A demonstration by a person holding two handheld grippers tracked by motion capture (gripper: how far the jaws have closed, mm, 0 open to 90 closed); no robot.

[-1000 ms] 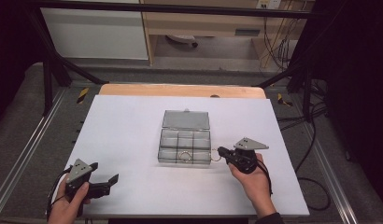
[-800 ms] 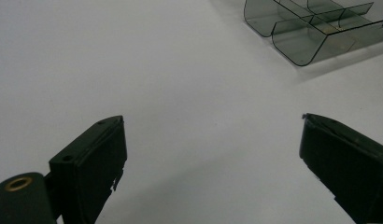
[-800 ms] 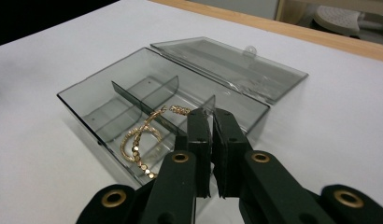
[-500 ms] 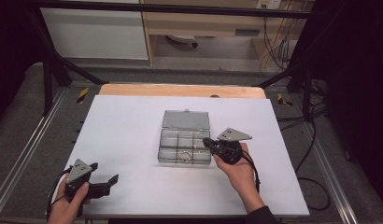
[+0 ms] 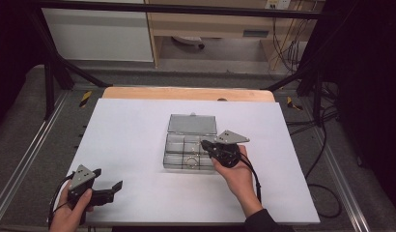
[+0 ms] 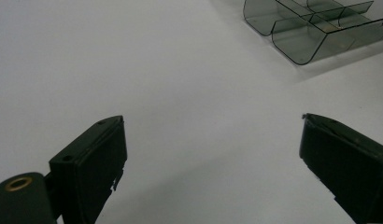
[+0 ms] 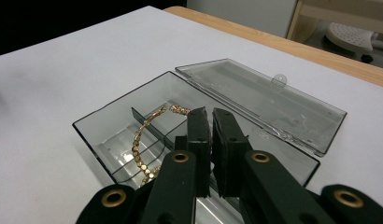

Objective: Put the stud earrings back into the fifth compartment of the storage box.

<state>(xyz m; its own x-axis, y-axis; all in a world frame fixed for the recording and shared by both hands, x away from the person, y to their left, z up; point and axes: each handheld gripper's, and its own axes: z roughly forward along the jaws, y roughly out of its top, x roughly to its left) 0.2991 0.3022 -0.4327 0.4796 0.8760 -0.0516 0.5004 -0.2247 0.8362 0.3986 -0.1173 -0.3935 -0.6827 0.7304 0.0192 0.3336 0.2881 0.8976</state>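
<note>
Right tool (image 7: 210, 116) pressed together, hovering over open clear box (image 5: 179, 157) mid-counter, gold chain (image 7: 142, 149) inside. Left tool (image 5: 109, 191) spread, near counter's front-left corner.

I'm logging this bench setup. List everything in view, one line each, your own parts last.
box: one, clear smoky grey, compartments, mid-table, lying open.
lid: one, same grey, hinged flat behind the box.
chain: one, gold, draped across a divider in the box.
sheet: one, white, covering the table.
table edge: one, bare wood, beyond the sheet.
cables: several, dark, far right on the floor.
left tongs: one, black, jaws wide apart, near-left corner, holding nothing.
right tongs: one, black, jaws together, over the box's right side.
hands: two, one on each tongs.
</note>
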